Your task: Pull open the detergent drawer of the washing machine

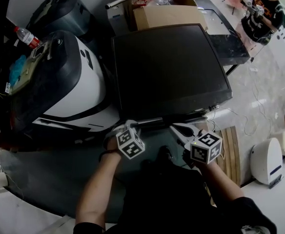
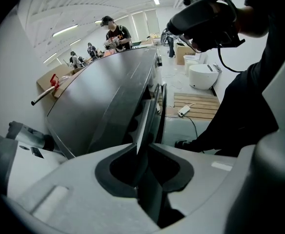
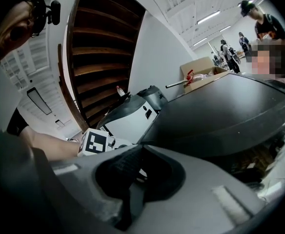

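The washing machine is seen from above in the head view, its black top filling the middle. Along its near front edge runs a thin silver strip, the detergent drawer's front. My left gripper points steeply down at that strip's left end. In the left gripper view its jaws are closed on the thin drawer front, which runs up between the pads. My right gripper hovers by the front edge further right; its jaws are together with nothing between them. How far out the drawer stands is hidden.
A white-and-black appliance stands close on the machine's left, with a water bottle beyond it. A cardboard box sits behind. To the right are a wooden pallet, a cable, and a white appliance. A person stands far back.
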A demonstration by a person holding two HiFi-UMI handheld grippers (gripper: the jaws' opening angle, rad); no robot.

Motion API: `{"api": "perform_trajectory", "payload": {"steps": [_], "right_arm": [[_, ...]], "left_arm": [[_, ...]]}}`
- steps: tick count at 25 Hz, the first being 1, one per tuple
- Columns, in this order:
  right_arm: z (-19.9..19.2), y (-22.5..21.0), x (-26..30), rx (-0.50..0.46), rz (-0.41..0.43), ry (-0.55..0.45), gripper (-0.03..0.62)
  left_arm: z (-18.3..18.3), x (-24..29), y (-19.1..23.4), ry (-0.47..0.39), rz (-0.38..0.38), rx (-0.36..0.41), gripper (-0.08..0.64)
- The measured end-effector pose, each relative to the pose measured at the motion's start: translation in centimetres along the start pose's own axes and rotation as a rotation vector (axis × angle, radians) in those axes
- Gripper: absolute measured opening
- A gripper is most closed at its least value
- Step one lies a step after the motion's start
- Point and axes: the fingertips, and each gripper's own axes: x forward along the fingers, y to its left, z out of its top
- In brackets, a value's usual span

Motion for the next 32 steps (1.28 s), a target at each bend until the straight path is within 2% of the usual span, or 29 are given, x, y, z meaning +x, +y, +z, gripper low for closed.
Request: {"api": "perform_trajectory", "payload": {"steps": [12,32], "right_arm": [[-1.4,4.4,-0.4,-0.015,-0.048,-0.016,0.003],[-4.8,7.1,-3.7,0.01,-0.123,-0.066,0.003]], "left_arm": [[-0.9,-1.2,-3.0,-0.072,-0.013,0.021,0.071],[-1.4,-2.2,-6.2,-0.089,-0.021,0.05,0.066]]}}
